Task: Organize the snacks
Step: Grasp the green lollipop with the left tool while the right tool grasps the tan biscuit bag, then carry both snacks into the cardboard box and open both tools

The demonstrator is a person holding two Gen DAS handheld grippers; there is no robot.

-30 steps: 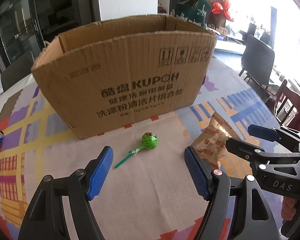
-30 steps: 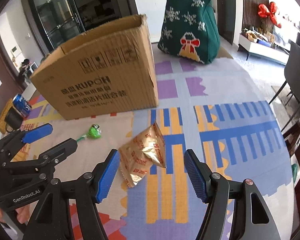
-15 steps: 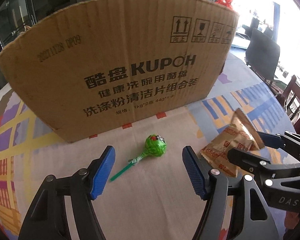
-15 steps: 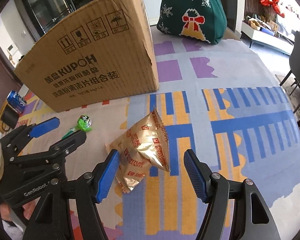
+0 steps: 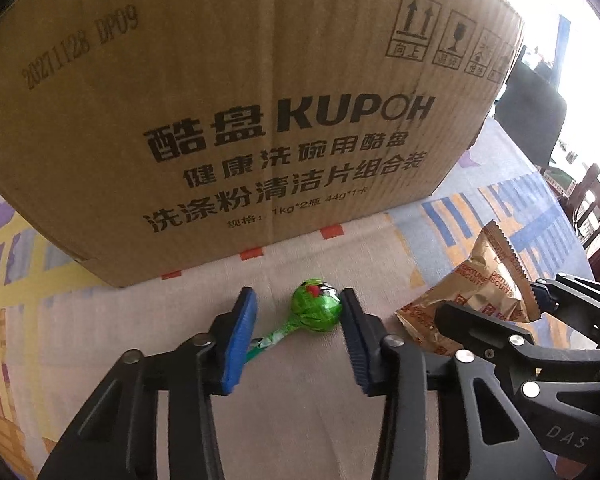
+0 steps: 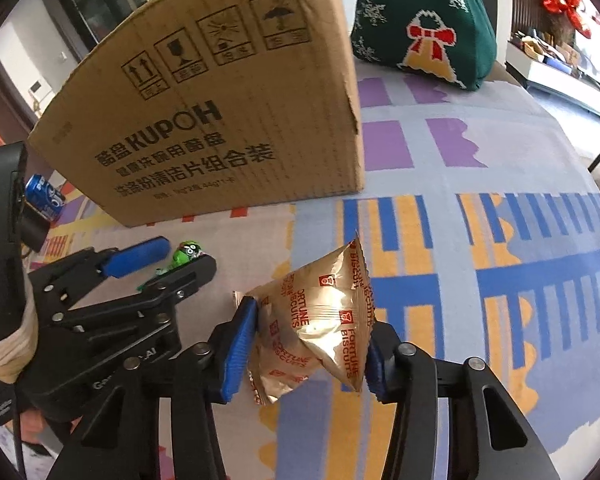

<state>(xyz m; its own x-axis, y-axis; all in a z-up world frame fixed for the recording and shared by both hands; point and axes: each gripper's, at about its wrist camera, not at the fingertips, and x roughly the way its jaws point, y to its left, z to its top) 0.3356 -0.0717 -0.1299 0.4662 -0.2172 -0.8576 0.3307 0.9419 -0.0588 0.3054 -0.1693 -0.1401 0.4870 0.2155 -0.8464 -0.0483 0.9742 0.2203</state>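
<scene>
Here the left gripper [image 5: 296, 312] closes around the lollipop [image 5: 317, 307], mid-frame; the right gripper [image 6: 312, 330] closes on the biscuit packet [image 6: 320, 316]; the cardboard box [image 5: 240, 100] walls off the upper frame

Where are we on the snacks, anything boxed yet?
Nothing shows as boxed; the box interior is out of view. In hand: the left gripper is closing around the lollipop, the right gripper around the biscuit bag, both still on the table. Left: lift both and drop them in.

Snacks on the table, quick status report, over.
Left gripper closing around lollipop. Right gripper closing, pads on biscuit packet. Cardboard box directly ahead.
</scene>
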